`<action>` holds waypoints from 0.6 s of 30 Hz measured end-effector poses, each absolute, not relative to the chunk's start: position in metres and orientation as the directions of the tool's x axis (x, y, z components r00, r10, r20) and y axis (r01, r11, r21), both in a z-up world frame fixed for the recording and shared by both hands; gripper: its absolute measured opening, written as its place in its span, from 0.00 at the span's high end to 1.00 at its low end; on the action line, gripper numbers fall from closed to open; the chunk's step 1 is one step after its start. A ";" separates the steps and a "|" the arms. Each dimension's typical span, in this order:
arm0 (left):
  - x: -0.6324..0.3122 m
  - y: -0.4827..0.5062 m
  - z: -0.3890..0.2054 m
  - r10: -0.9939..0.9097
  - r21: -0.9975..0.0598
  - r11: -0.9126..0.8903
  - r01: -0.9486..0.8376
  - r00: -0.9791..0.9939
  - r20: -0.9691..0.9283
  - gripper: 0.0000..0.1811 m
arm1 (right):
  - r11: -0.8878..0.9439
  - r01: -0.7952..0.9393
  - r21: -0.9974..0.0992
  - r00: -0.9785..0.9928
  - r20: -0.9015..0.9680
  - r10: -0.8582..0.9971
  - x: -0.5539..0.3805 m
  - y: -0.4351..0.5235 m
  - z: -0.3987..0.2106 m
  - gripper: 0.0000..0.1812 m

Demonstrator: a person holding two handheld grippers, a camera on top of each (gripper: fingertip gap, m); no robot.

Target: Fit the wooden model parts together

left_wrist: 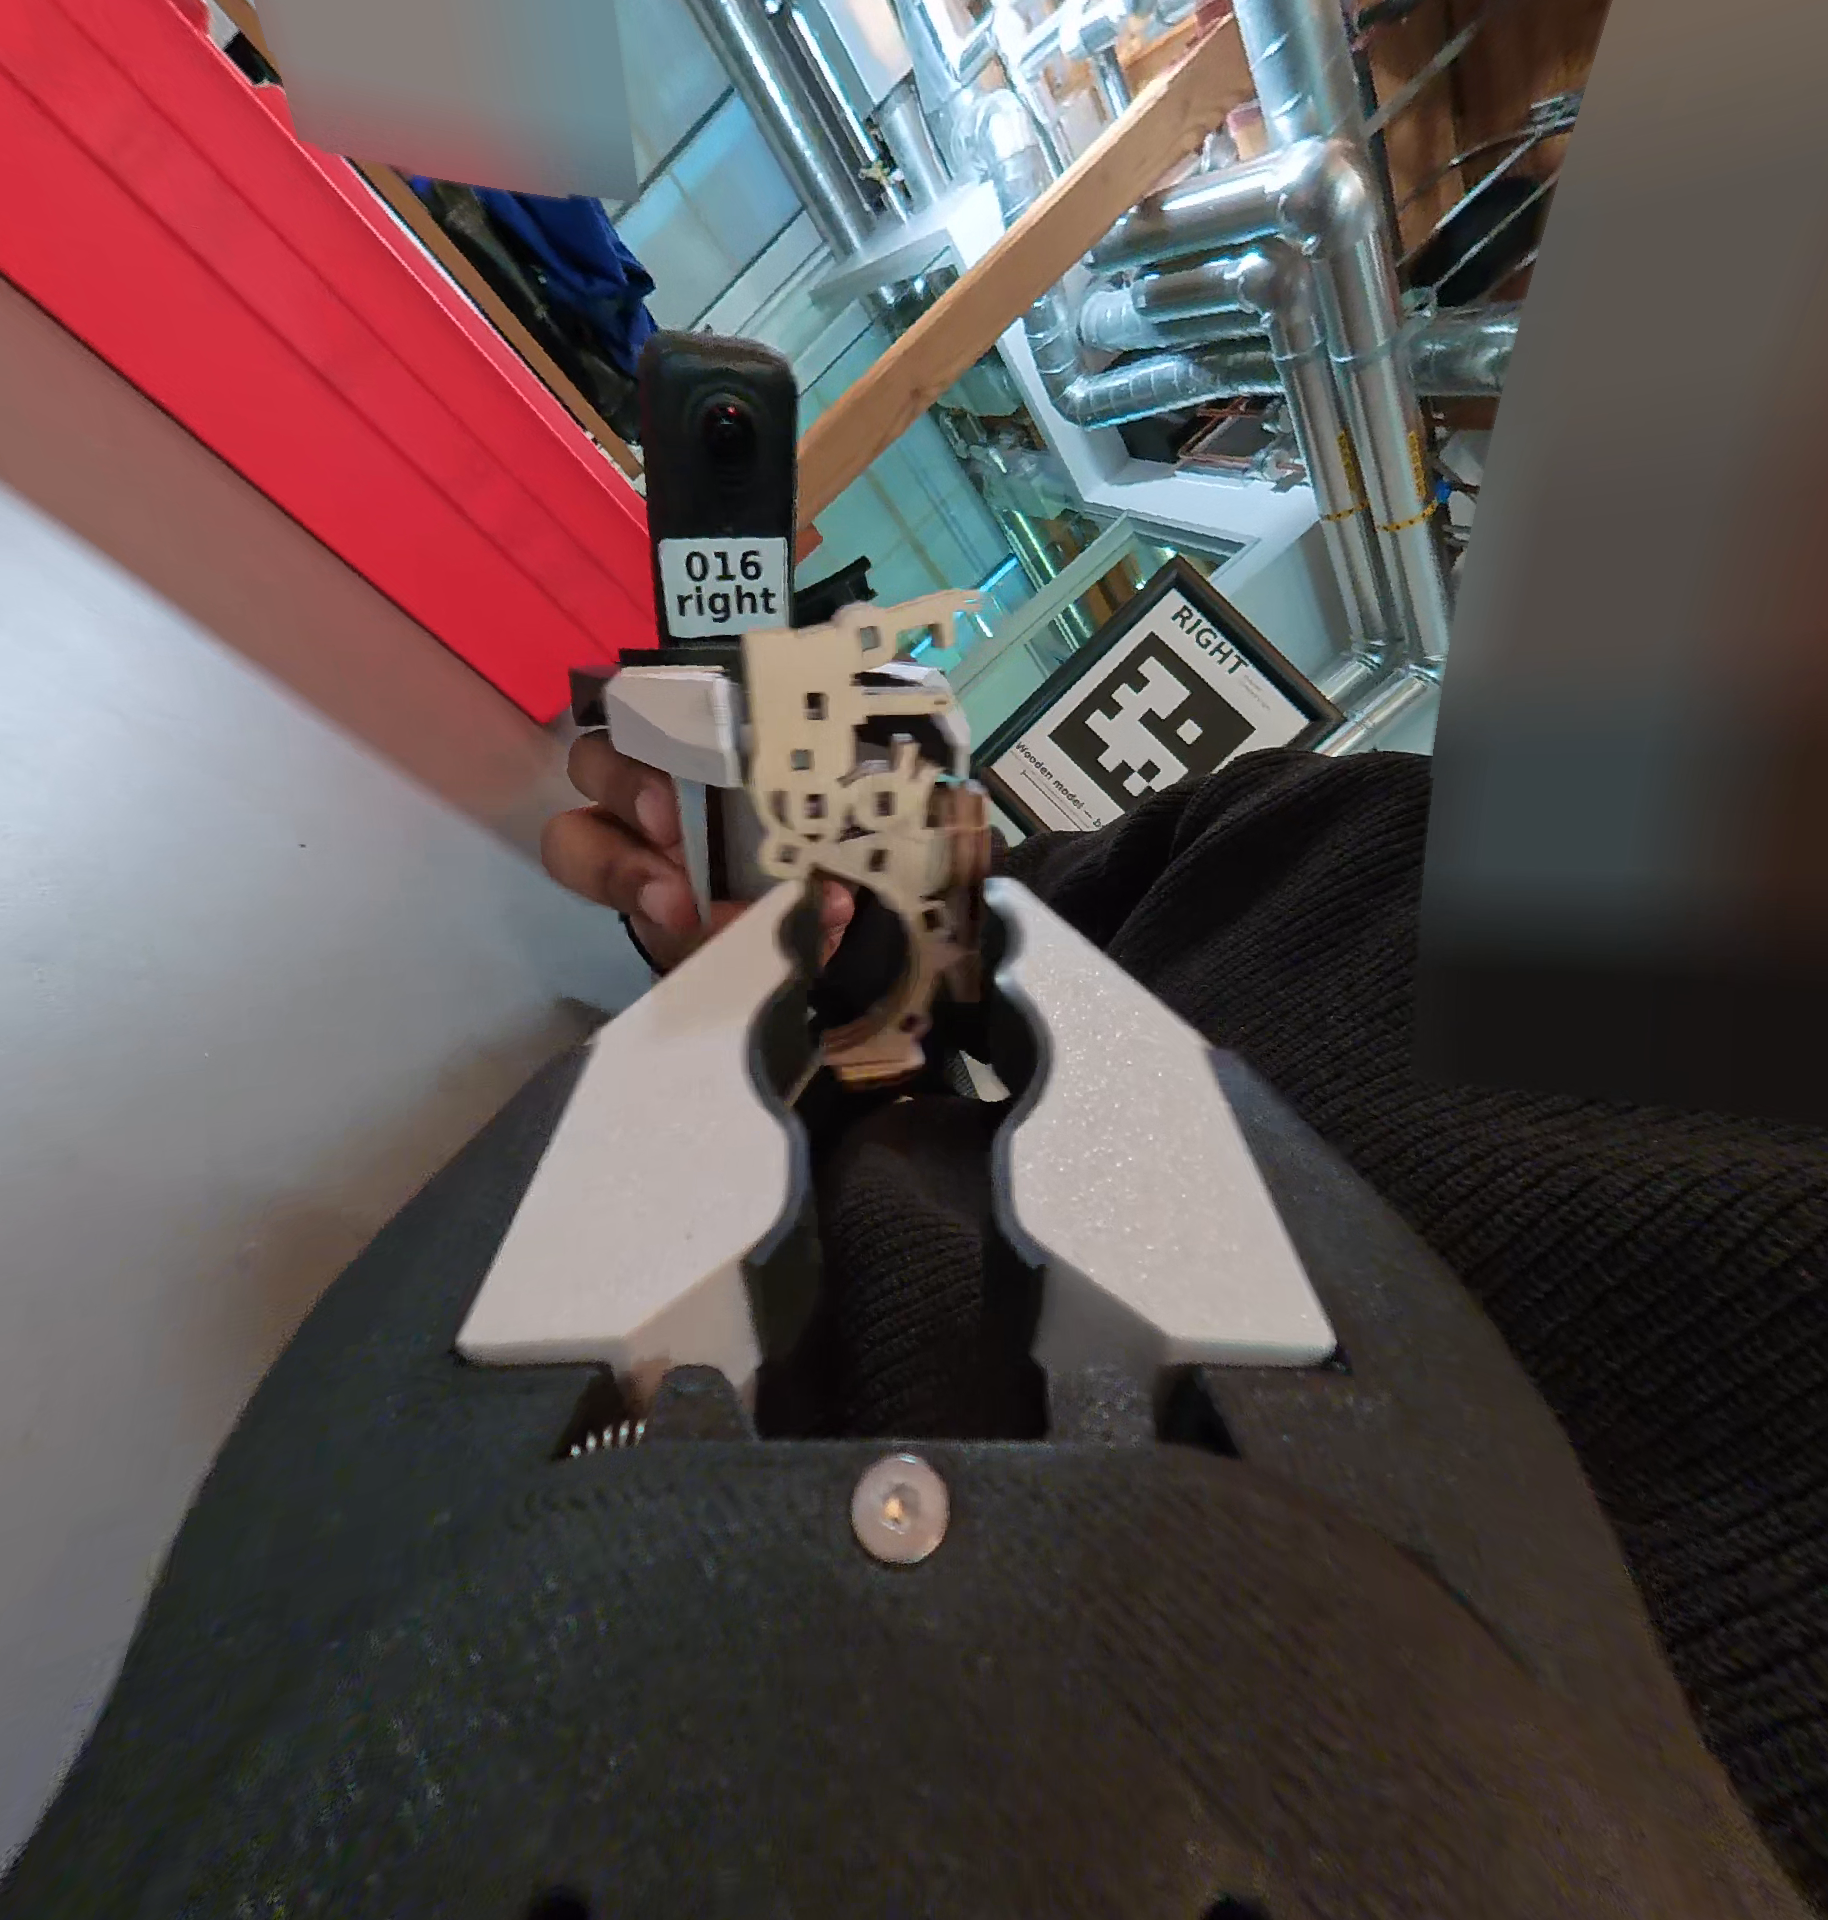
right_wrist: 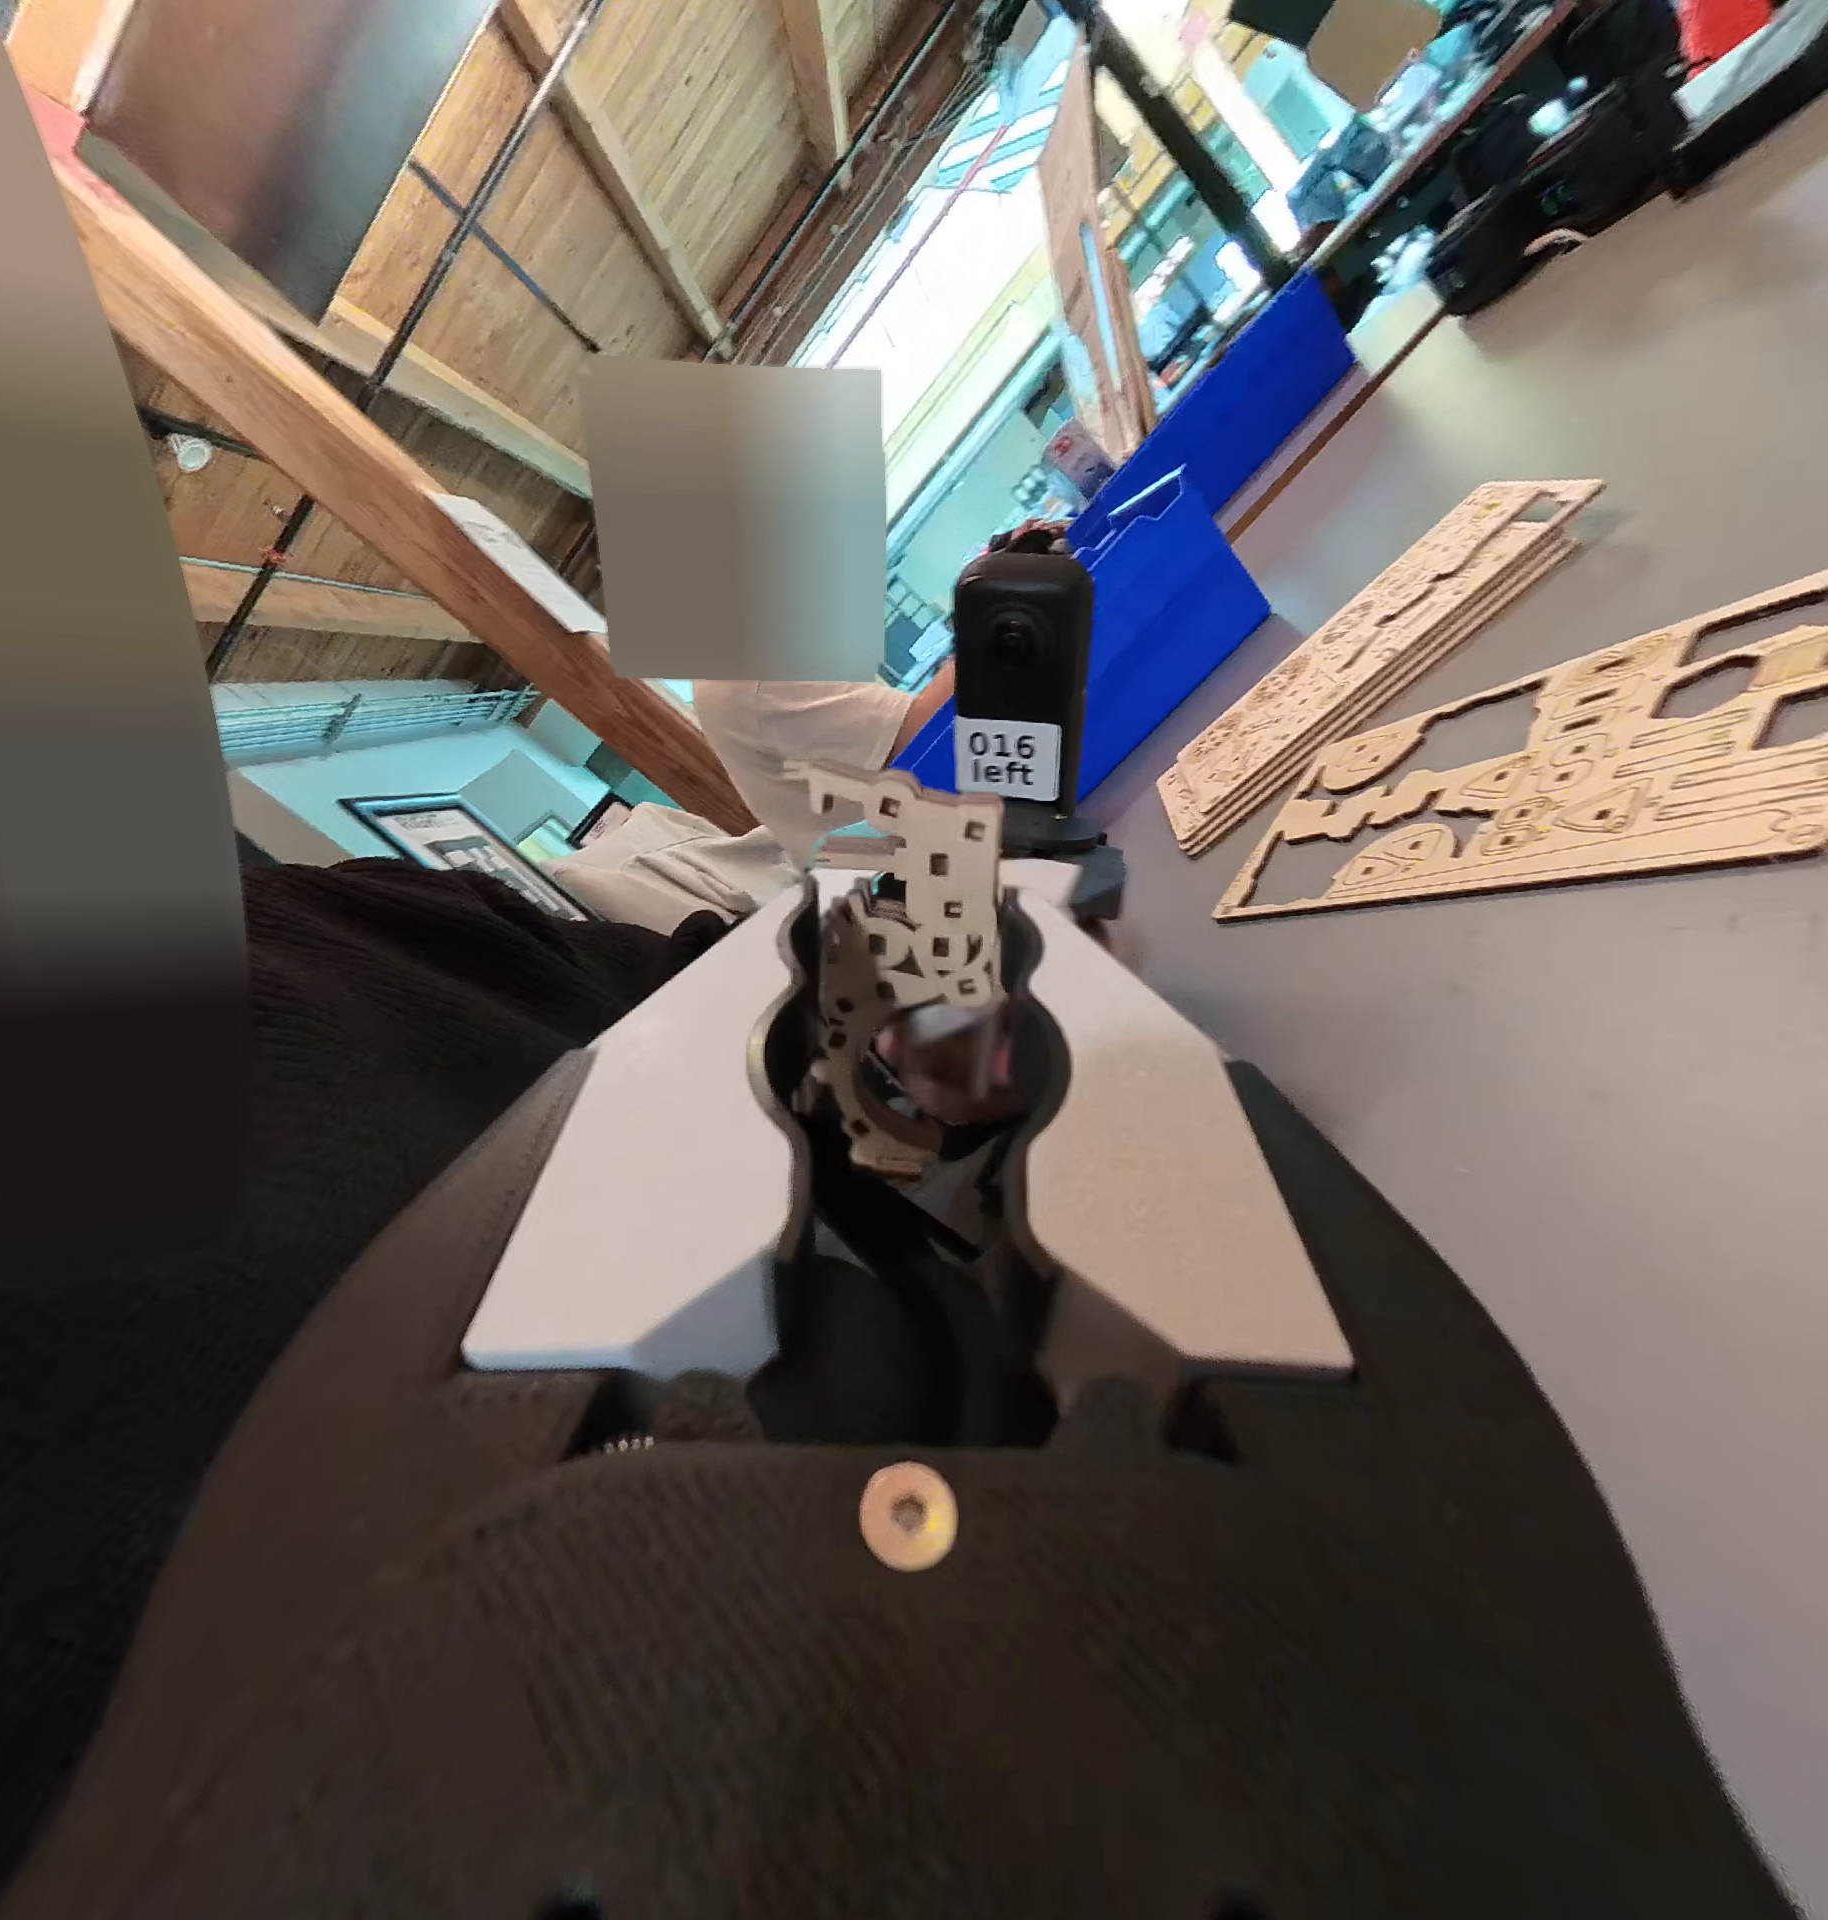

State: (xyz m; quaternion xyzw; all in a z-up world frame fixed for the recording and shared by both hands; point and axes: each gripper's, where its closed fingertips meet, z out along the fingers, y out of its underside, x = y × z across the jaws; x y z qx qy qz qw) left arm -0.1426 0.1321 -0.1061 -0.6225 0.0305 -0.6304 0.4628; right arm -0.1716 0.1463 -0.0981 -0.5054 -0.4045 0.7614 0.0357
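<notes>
Wooden model [left_wrist: 848,769] between both grippers' fingers [right_wrist: 681,1122]

A pale grey table [right_wrist: 1512,1039] tilts across the right wrist view. Lying flat on it are a cut-out wooden parts sheet [right_wrist: 1575,769] and, just beyond it, a stack of wooden sheets [right_wrist: 1377,665]. A blue box [right_wrist: 1149,623] stands farther back.
</notes>
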 end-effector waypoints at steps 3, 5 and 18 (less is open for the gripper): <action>-0.145 0.133 -0.106 -0.622 -0.616 -0.554 0.560 0.213 0.753 0.91 | -0.686 0.355 -0.635 -0.479 -0.754 0.450 -0.172 0.148 -0.098 0.79; -0.146 0.133 -0.105 -0.620 -0.606 -0.558 0.566 0.202 0.759 0.91 | -0.694 0.357 -0.626 -0.481 -0.759 0.438 -0.172 0.148 -0.097 0.78; -0.168 0.141 -0.098 -0.611 -0.585 -0.477 0.656 0.231 0.757 0.92 | -0.632 0.329 -0.701 -0.445 -0.706 0.551 -0.175 0.152 -0.104 0.74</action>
